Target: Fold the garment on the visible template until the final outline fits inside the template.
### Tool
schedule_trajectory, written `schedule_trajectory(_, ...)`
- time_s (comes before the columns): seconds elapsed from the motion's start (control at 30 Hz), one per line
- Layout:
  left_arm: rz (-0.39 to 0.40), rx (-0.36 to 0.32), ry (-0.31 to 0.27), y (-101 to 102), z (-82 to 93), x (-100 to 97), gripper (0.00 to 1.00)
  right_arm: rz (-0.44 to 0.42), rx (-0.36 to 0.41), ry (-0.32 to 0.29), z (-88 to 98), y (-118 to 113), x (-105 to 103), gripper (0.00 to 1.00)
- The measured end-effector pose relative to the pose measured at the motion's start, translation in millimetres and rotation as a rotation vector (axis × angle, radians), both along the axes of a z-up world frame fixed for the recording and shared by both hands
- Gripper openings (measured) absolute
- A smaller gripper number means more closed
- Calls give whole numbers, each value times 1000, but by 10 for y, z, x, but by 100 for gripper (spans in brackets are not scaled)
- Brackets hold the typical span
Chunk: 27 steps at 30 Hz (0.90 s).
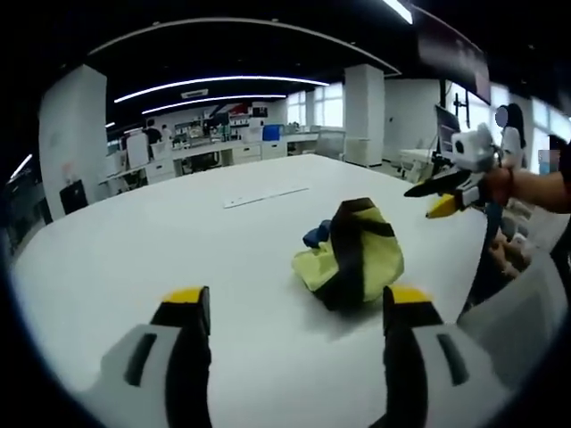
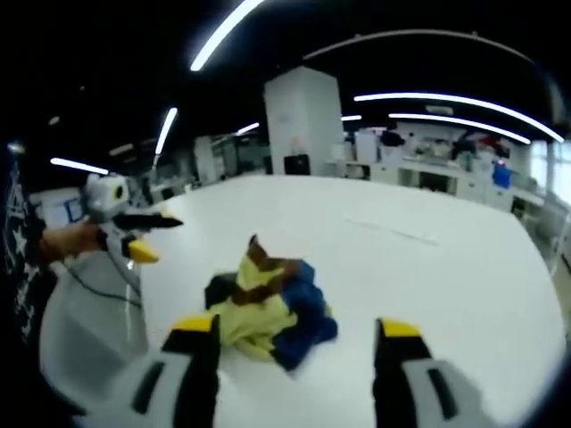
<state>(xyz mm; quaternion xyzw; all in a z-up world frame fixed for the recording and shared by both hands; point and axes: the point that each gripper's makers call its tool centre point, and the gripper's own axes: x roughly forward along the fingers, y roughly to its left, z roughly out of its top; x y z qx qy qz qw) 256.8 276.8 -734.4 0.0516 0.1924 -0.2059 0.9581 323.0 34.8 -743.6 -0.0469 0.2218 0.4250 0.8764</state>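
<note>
A broad white desk (image 1: 134, 241) spreads out ahead of you in an open office, lit by long ceiling strips. In the left gripper view, a thin pale strip (image 1: 265, 196) lies flat on the desk beyond the garment, toward the far edge; whether it marks the template cannot be told.

The garment (image 1: 352, 254) sits crumpled in a heap on the desk, not yet folded flat: pale yellow cloth crossed by dark bands, with a blue part showing at its far left. In the right gripper view the same garment (image 2: 263, 308) lies just beyond your left jaw, yellow toward the left, blue toward the right.

Your left gripper (image 1: 294, 316) hovers above the near desk, its yellow-tipped jaws spread wide with nothing between them; in the right gripper view it (image 2: 143, 234) shows at the left, held up off the desk. Your right gripper (image 2: 294, 343) likewise stands released, jaws well apart and clear of the cloth; in the left gripper view it (image 1: 443, 198) shows at the right, raised above the desk edge, apart from the garment.
</note>
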Motion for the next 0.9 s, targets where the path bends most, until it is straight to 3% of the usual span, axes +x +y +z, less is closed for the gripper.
schedule_trajectory(0.13,-43,-9,-15,-111,-27,40,61,-8,3,-10,-62,49,84,51)
schedule_trajectory(0.27,-85,-18,2,-262,-53,39,54,24,-25,-18,-150,116,117,44)
schedule_trajectory(0.37,-98,-16,10,-264,-89,58,53,42,-37,-20,-183,173,130,39)
schedule_trajectory(0.53,-156,-42,38,-464,-156,111,40,72,-65,-31,-270,280,186,29)
schedule_trajectory(0.6,-181,-81,58,-590,-165,118,38,79,-77,-33,-300,317,202,27)
schedule_trajectory(0.77,-210,-65,69,-735,-247,154,34,82,-81,-34,-353,365,267,21)
schedule_trajectory(0.9,-224,-71,86,-705,-349,182,30,87,-93,-38,-400,402,327,18)
